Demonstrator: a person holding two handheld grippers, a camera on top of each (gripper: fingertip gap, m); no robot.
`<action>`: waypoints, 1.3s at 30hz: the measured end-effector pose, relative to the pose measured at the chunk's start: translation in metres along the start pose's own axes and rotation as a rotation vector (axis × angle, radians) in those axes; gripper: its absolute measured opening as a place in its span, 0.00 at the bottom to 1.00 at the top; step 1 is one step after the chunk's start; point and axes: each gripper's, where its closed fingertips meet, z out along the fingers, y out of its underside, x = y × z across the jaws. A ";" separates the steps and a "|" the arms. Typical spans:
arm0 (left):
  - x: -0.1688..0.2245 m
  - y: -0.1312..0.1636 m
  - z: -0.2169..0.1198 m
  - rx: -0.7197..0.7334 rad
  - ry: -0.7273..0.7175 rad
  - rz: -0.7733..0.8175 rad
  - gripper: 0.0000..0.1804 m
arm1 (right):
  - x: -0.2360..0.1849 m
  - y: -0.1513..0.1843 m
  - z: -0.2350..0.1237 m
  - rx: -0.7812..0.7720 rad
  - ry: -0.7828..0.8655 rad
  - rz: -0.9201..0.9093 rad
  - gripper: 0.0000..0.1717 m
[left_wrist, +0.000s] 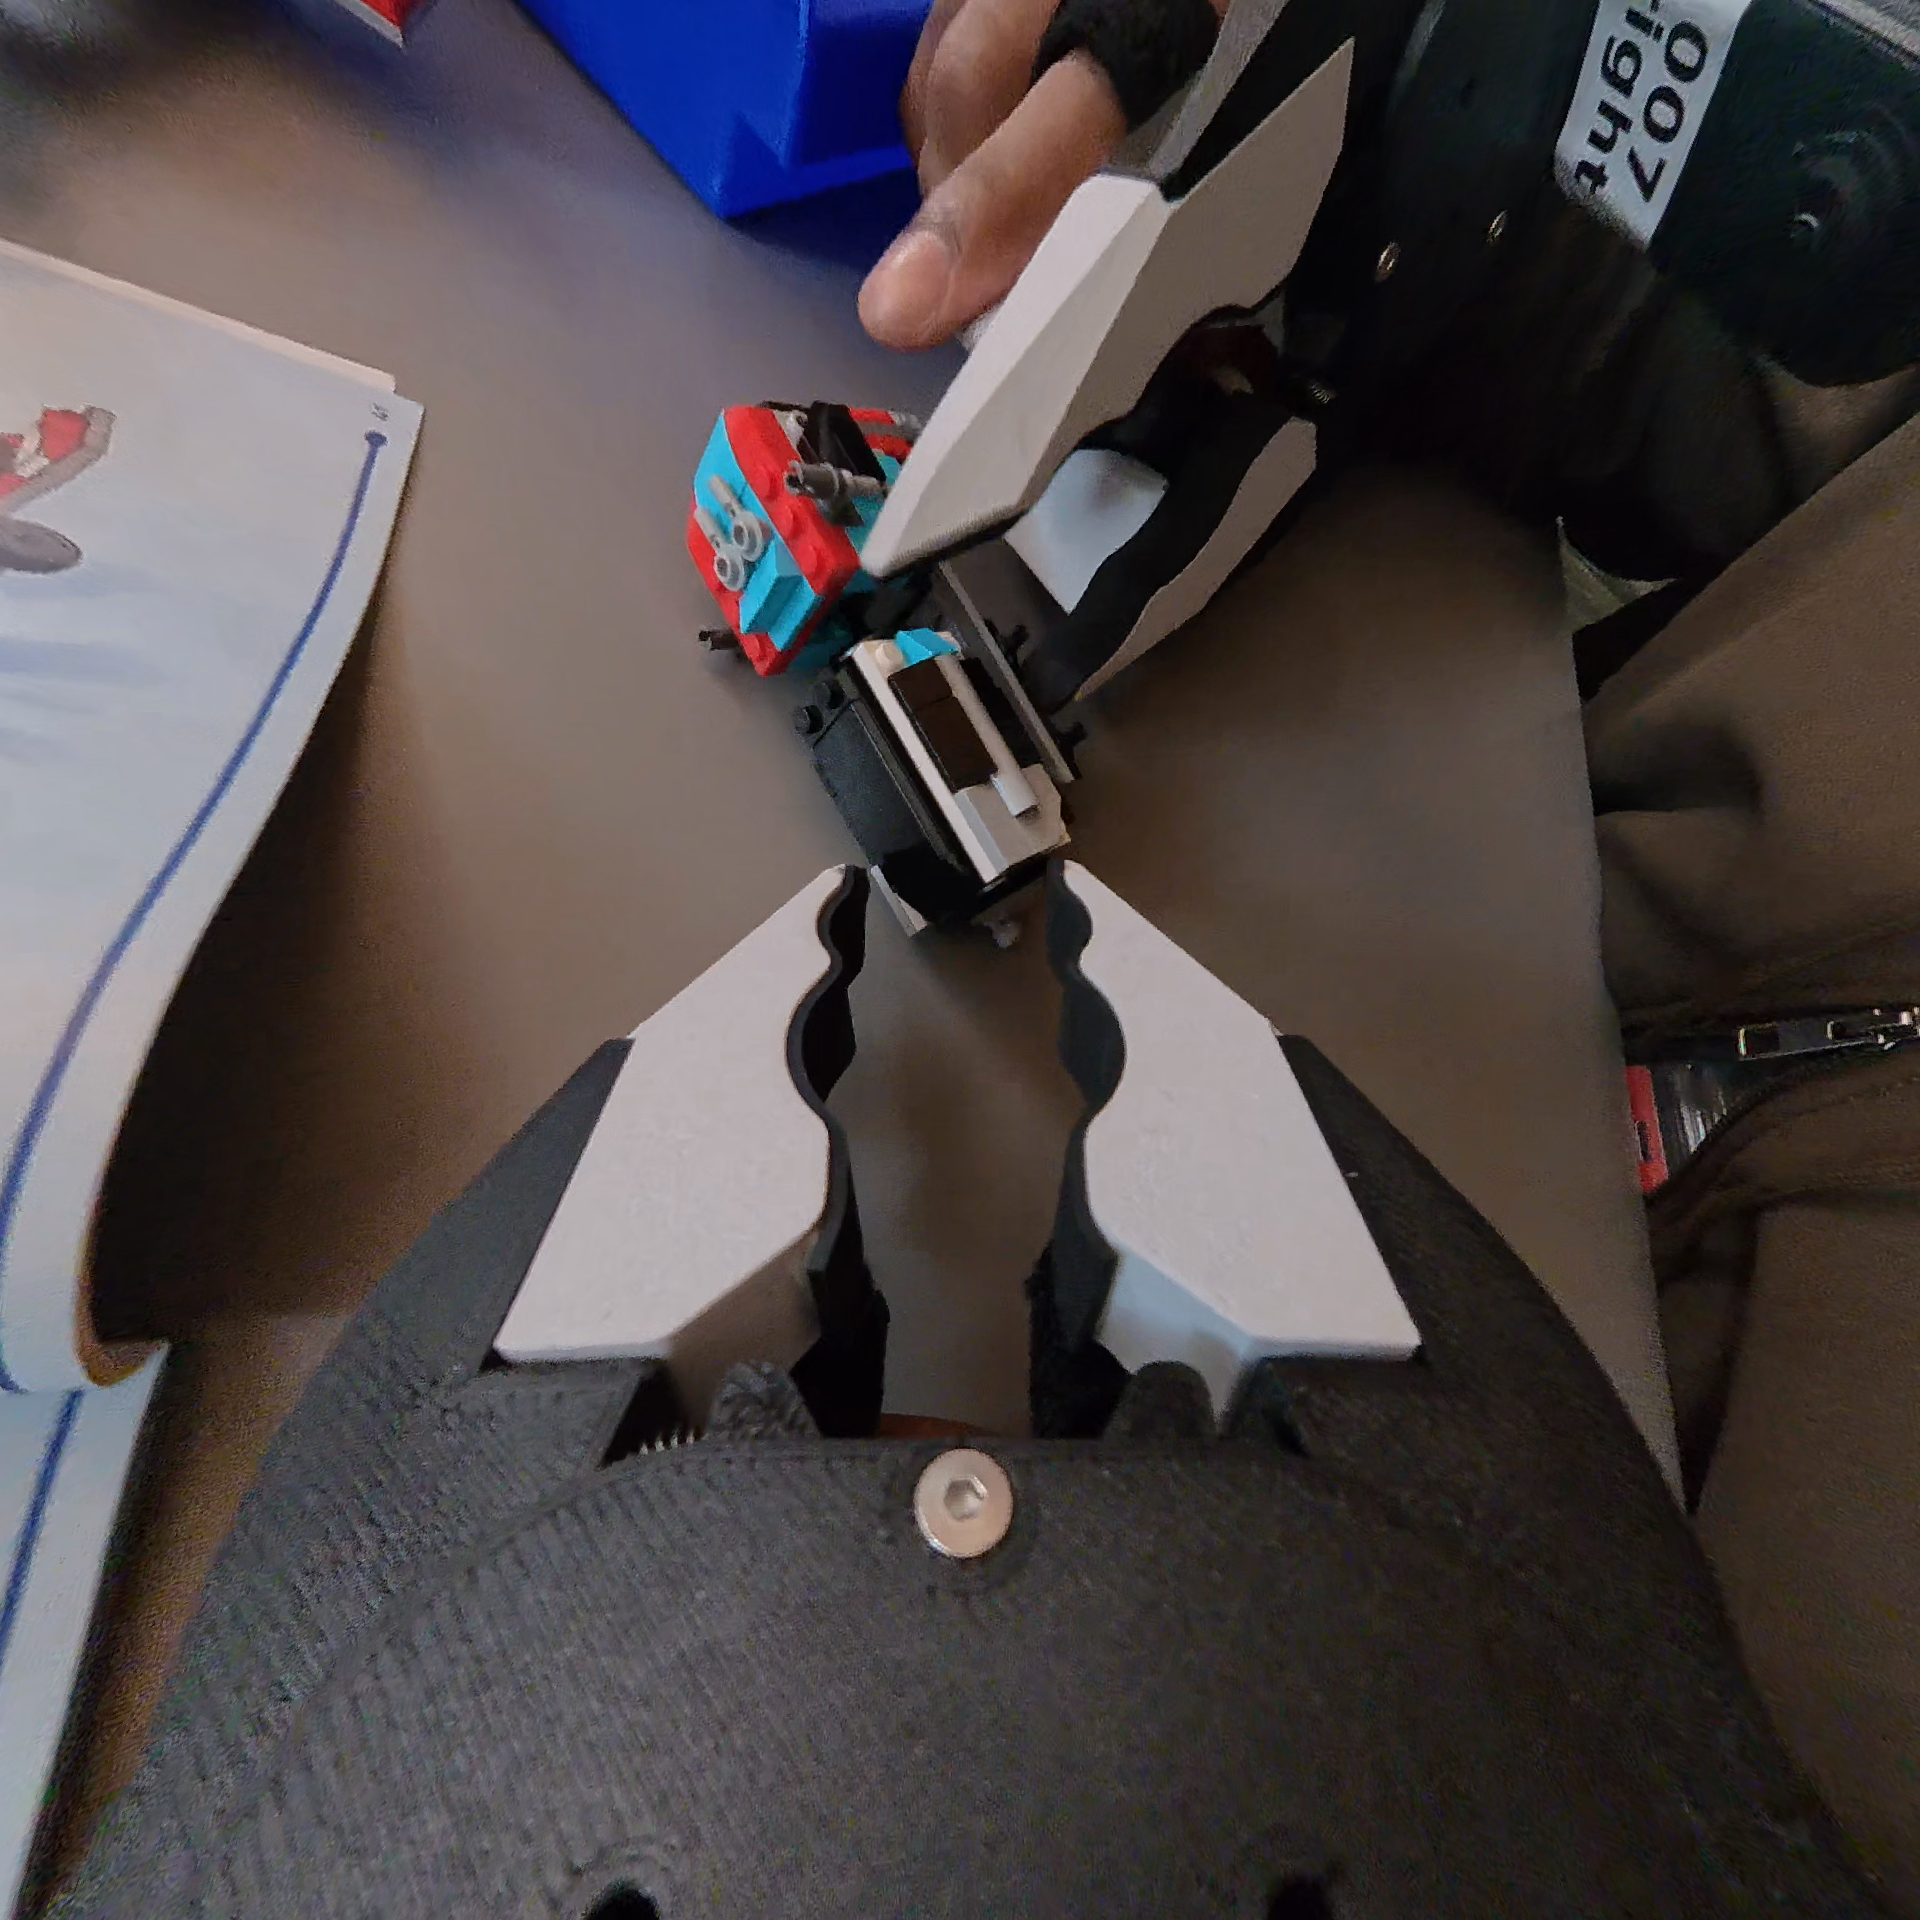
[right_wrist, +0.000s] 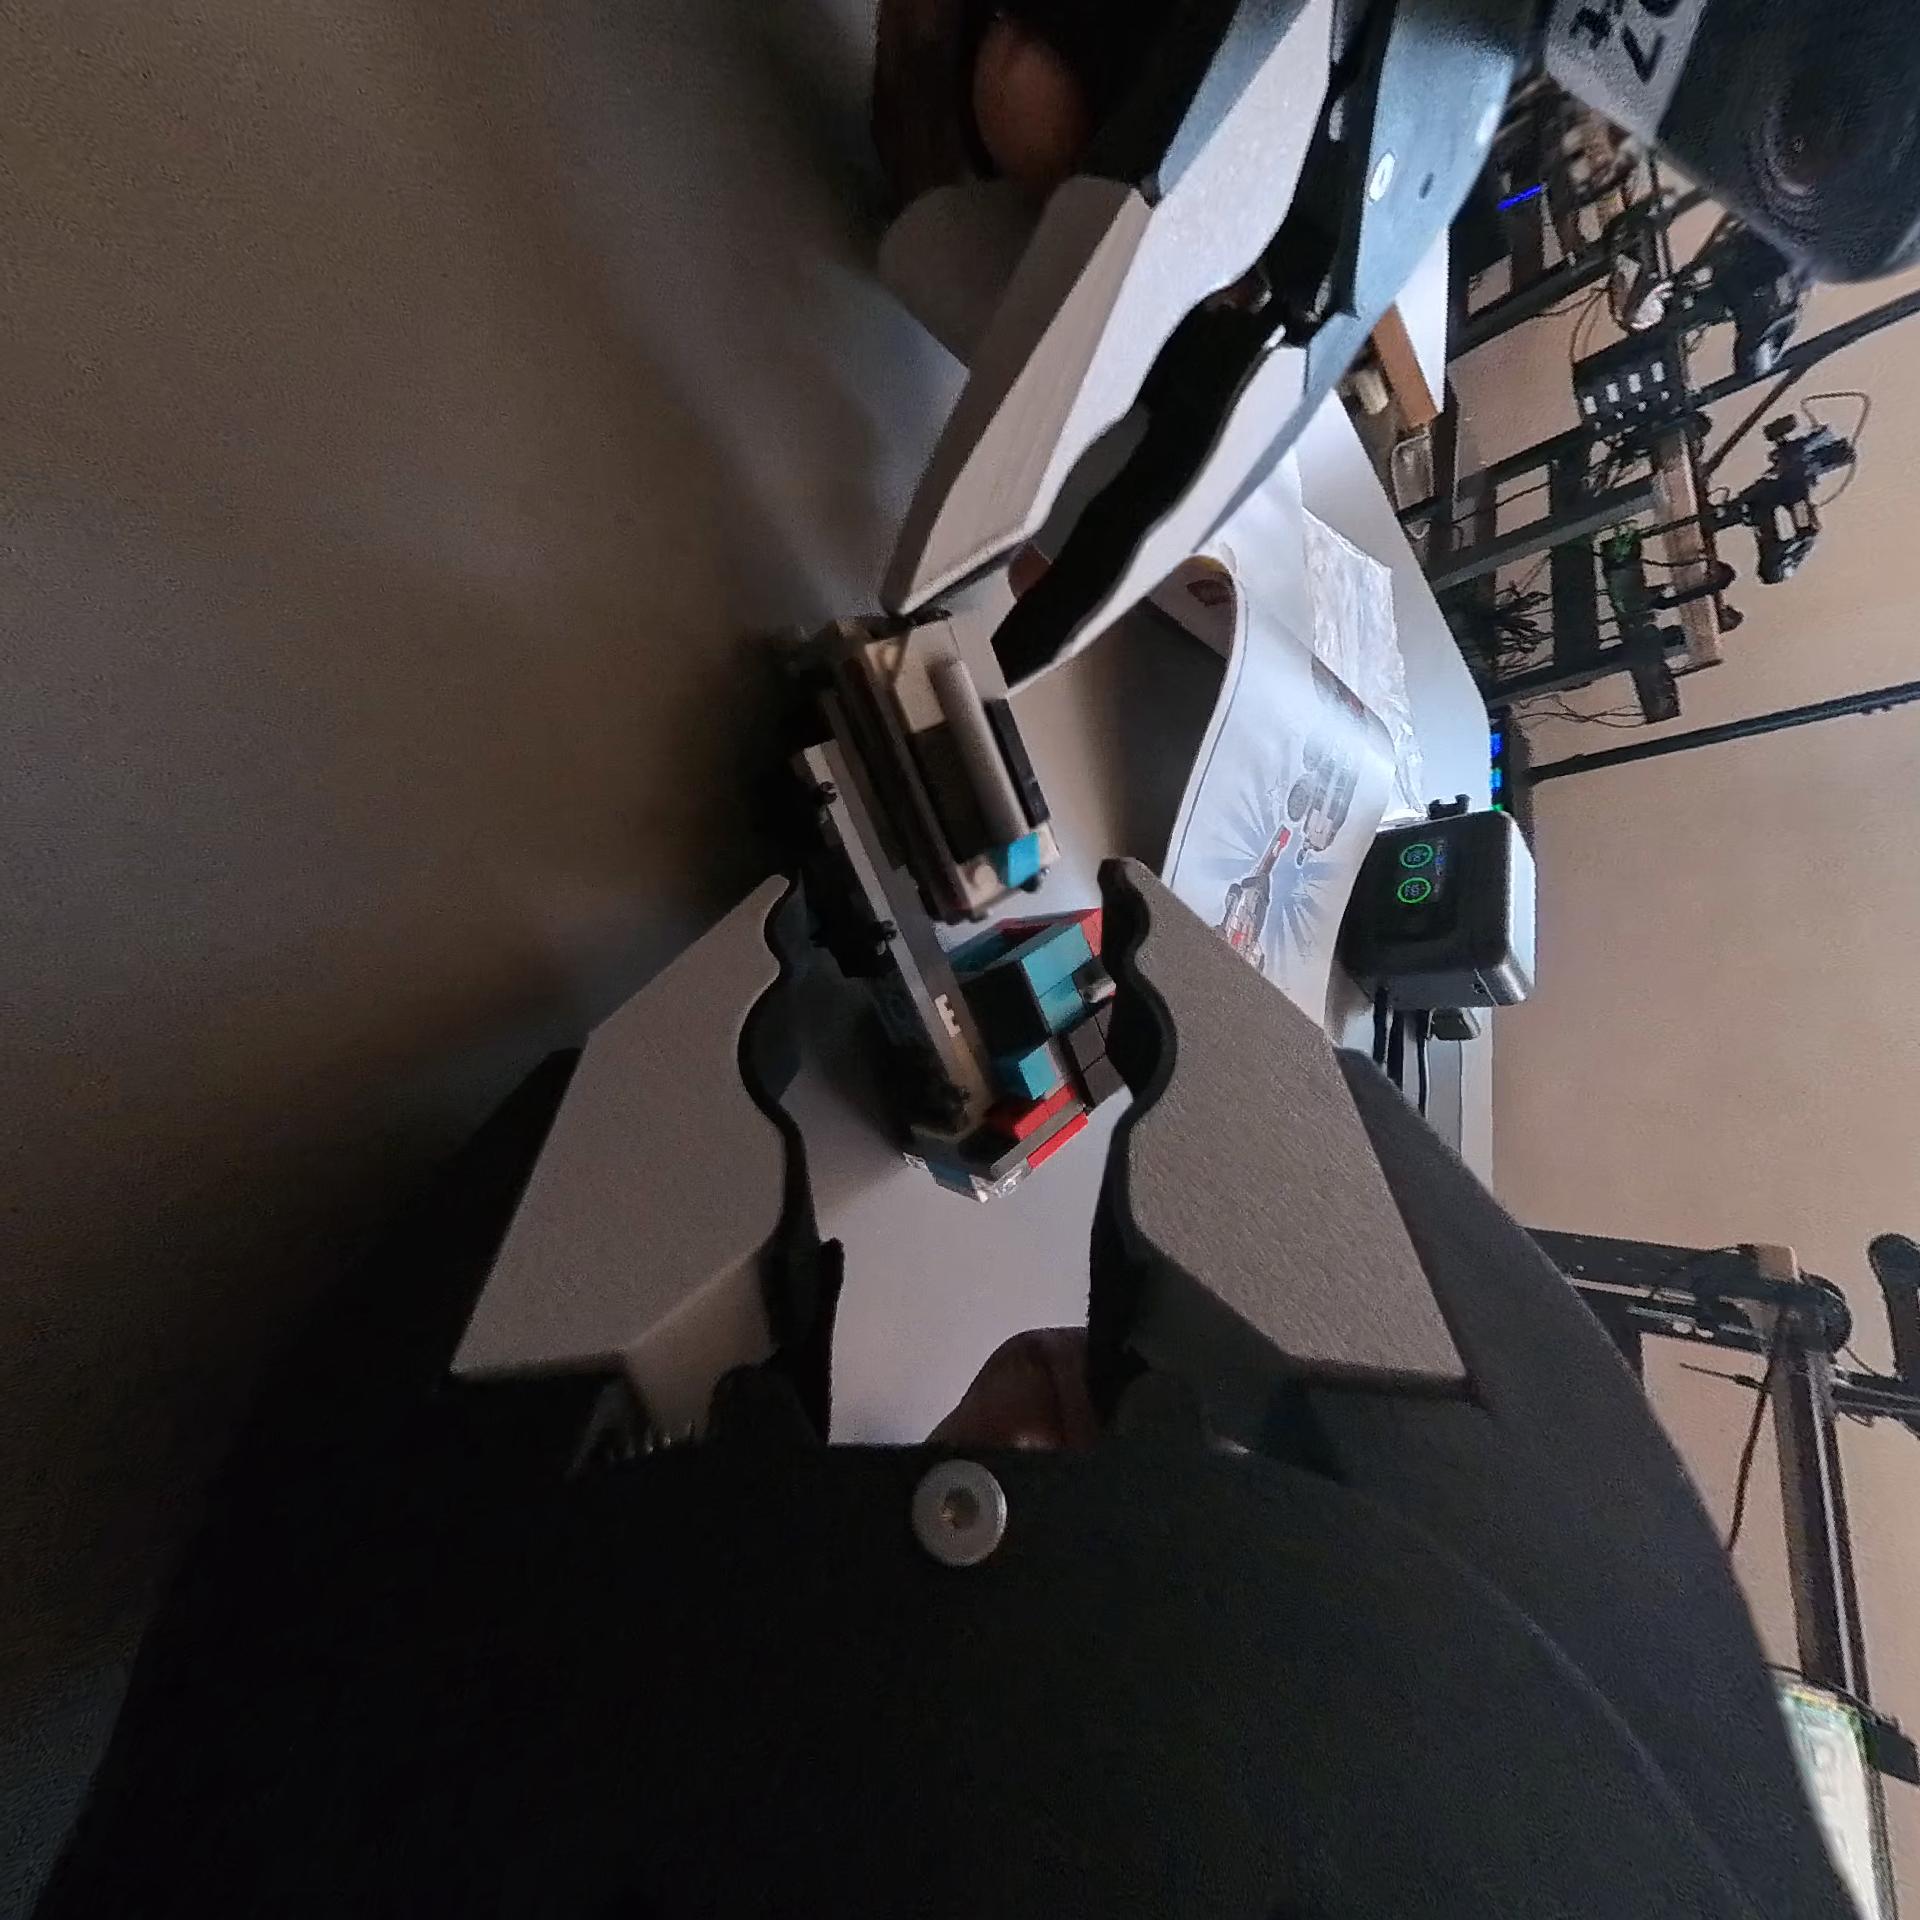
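Gripping brick model (left_wrist: 940, 769) from both ends: left tongs (left_wrist: 956, 883) pinching grey-black end, right tongs (right_wrist: 940, 982) clamping red-teal end.

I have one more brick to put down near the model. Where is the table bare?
Bare table lies between the booklet and the brick model, and between the model and the blue bin. It is crowded at the model, where the left gripper and right gripper meet.

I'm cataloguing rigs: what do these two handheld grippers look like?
Both match: a textured black printed body with a silver hex screw, and light grey wedge-shaped fingers lined with wavy black pads. The right gripper bears a white label.
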 end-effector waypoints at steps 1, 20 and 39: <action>-0.002 -0.002 0.000 -0.001 0.006 0.007 0.19 | -0.001 0.000 0.001 -0.002 -0.013 0.001 0.34; -0.001 -0.007 0.007 -0.043 0.080 0.034 0.19 | 0.001 0.003 0.002 -0.085 -0.145 -0.005 0.36; 0.004 -0.002 0.006 -0.061 0.099 0.064 0.19 | -0.004 0.003 0.003 -0.101 -0.236 -0.004 0.33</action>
